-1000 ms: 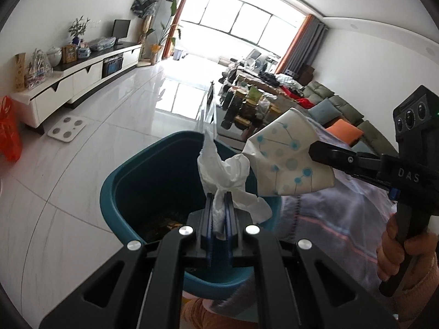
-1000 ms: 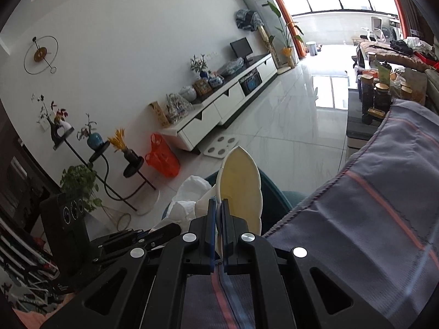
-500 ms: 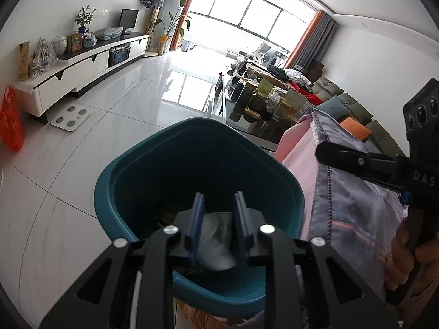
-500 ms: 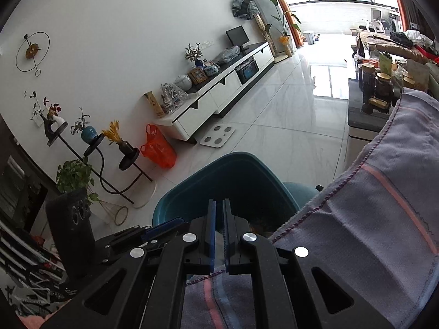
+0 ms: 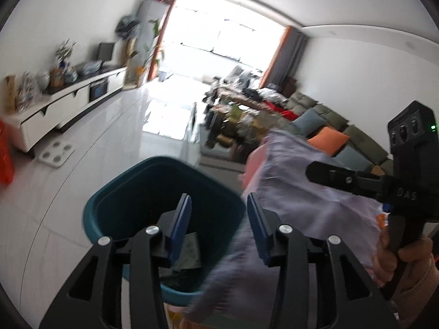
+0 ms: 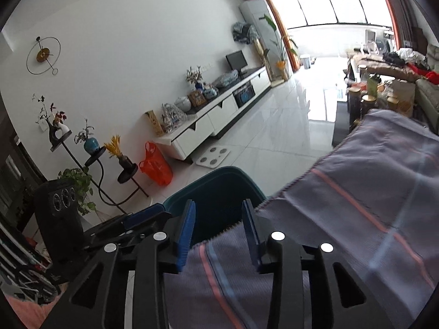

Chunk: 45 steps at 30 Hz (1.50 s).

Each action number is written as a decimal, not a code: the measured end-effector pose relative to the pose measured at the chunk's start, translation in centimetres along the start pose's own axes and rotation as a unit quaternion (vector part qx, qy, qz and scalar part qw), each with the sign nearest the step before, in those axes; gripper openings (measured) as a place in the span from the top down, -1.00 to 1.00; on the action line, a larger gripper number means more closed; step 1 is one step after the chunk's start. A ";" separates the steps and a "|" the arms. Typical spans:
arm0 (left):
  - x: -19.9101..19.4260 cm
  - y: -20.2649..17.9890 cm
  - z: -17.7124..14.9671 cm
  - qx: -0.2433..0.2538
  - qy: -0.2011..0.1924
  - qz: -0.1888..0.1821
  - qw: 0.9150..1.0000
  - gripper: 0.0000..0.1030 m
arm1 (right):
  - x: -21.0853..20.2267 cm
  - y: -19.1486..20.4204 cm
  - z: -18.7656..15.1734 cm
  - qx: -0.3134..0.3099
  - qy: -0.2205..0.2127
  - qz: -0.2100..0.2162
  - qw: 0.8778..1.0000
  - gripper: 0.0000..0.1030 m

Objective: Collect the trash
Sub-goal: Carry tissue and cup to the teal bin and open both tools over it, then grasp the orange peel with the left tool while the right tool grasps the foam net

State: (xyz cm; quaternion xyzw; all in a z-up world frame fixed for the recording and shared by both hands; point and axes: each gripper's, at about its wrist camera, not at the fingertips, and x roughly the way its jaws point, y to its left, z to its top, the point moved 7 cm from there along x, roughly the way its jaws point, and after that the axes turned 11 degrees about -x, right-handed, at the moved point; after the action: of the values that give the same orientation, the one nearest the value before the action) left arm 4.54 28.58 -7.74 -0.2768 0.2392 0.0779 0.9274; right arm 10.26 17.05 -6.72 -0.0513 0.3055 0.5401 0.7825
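Bin (image 5: pixel 115 213) sits on floor tight against cloth-covered tabletop (image 6: pixel 370 197) edge, so scraps drop straight in. Dark trash (image 5: pixel 186 249) lies at bin bottom. Left gripper (image 5: pixel 218 219) over bin mouth: jaws just been opening, about halfway apart, nothing between. Right gripper (image 6: pixel 218 224) over cloth edge, same deal, empty. Open floor left of bin, plenty of swing room.

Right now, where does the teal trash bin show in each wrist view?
Left wrist: teal trash bin low and left of centre, behind the open left claw.
Right wrist: bottom centre, behind the open right claw.
Shared landmark: white floor scale beyond the bin.
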 end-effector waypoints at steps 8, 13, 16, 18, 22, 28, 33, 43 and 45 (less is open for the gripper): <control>-0.2 -8.0 -3.1 0.052 0.031 -0.098 0.993 0.04 | -7.4 -2.8 -2.6 0.022 -0.038 -0.053 0.998 0.12; 1.0 -12.9 -6.0 0.089 0.065 -0.149 0.983 0.04 | -12.3 -5.1 -5.0 0.046 -0.055 -0.110 0.991 0.10; 1.9 -15.6 -8.0 0.107 0.091 -0.179 0.974 0.04 | -15.2 -7.0 -6.7 0.067 -0.062 -0.142 0.986 0.10; 2.3 -17.1 -9.0 0.118 0.103 -0.191 0.969 0.04 | -17.3 -8.2 -7.8 0.083 -0.067 -0.169 0.980 0.10; 3.4 -20.0 -11.2 0.138 0.131 -0.214 0.958 0.04 | -20.7 -10.7 -9.4 0.108 -0.081 -0.209 0.969 0.10; 4.2 -23.5 -13.7 0.167 0.163 -0.238 0.943 0.04 | -25.3 -13.7 -11.3 0.131 -0.098 -0.267 0.950 0.01; 5.2 -26.5 -15.7 0.191 0.187 -0.247 0.932 -0.05 | -28.6 -15.8 -12.9 0.152 -0.110 -0.304 0.934 -0.04; 7.5 -30.5 -18.0 0.221 0.229 -0.243 0.916 -0.13 | -31.7 -18.5 -15.0 0.178 -0.122 -0.334 0.918 -0.12; 8.1 -31.0 -18.3 0.227 0.235 -0.235 0.916 -0.17 | -31.9 -19.0 -15.1 0.180 -0.120 -0.335 0.917 -0.16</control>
State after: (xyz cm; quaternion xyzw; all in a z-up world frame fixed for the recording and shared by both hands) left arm 12.86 -7.27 -10.36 -0.1173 0.3893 -0.2656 0.8742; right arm 13.19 -22.93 -6.69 0.0563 0.2663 0.1841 0.9445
